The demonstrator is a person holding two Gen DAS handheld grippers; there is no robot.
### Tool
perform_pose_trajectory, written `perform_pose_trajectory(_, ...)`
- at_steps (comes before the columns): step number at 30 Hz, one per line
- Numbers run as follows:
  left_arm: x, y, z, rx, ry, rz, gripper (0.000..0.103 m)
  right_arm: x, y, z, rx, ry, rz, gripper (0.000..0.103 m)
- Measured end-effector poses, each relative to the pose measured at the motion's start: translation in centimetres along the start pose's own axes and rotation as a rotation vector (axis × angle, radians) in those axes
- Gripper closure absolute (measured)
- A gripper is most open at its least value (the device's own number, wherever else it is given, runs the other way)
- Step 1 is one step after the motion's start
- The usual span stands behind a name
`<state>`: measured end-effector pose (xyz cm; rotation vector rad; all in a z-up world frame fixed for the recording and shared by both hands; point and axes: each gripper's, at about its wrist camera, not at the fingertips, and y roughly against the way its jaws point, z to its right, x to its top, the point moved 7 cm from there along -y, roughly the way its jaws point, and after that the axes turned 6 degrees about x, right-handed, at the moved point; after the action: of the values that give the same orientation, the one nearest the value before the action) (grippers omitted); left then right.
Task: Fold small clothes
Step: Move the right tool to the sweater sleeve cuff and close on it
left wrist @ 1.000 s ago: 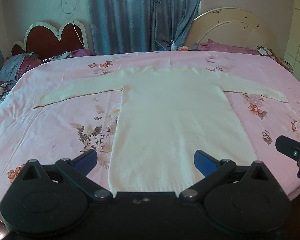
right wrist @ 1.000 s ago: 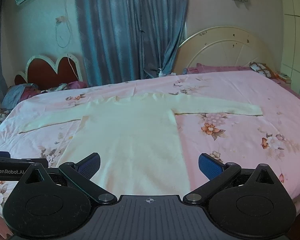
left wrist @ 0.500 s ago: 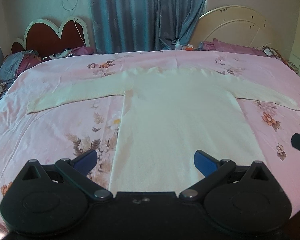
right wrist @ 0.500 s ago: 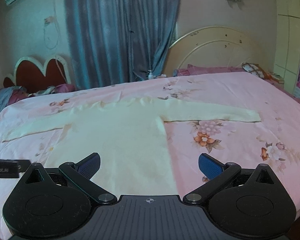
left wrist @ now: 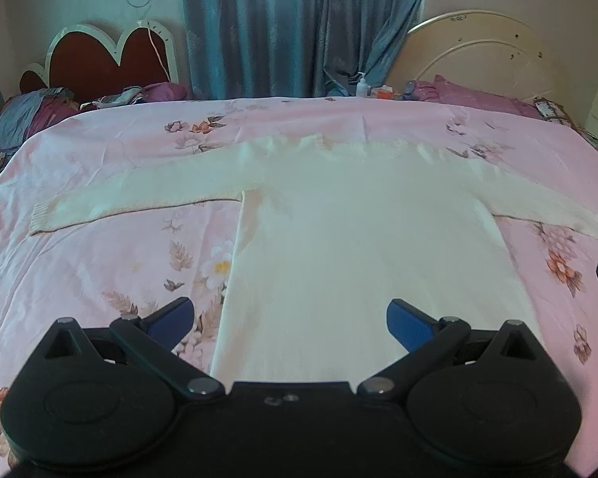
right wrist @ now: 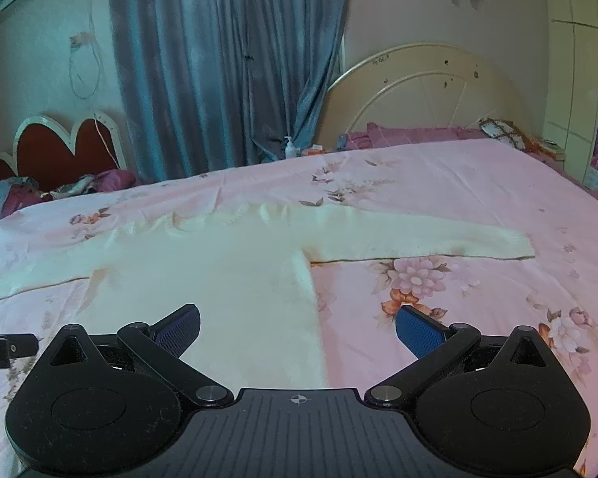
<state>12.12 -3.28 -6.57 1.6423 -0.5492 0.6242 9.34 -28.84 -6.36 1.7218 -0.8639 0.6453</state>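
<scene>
A cream long-sleeved knit sweater [left wrist: 362, 247] lies flat on the pink floral bedspread [left wrist: 99, 263], both sleeves spread sideways, neck at the far side. It also shows in the right wrist view [right wrist: 227, 279]. My left gripper [left wrist: 289, 318] is open and empty, above the sweater's lower left part near its hem. My right gripper [right wrist: 297, 328] is open and empty, above the sweater's lower right edge. The right sleeve's cuff [right wrist: 518, 245] lies far right, the left cuff [left wrist: 44, 217] far left. Each gripper shows at the edge of the other's view.
A red heart-shaped headboard [left wrist: 103, 63] and pillows stand at the back left, a cream round headboard [right wrist: 422, 91] at the back right. Blue curtains [right wrist: 227, 63] hang behind. A pump bottle [right wrist: 290, 148] stands at the bed's far edge.
Both grippers have moved forward over the bed toward the sweater, which looks nearer and larger. Both stay open. The sweater has not moved.
</scene>
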Motion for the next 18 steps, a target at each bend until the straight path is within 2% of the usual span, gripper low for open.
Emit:
perform_pose_trajectory(7, 2.2, -2.7, 0.8, 0.02, 0.026, 0.01, 0.001, 1.5, -3.1, 2.4, -0.016, -0.007, -0.019, 0.0)
perform_pose_trajectory(18, 5.0, -7.8, 4.2, 0.026, 0.024, 0.005, 0.001, 3.4, -8.9, 9.7, -0.068, -0.072, -0.052, 0.0)
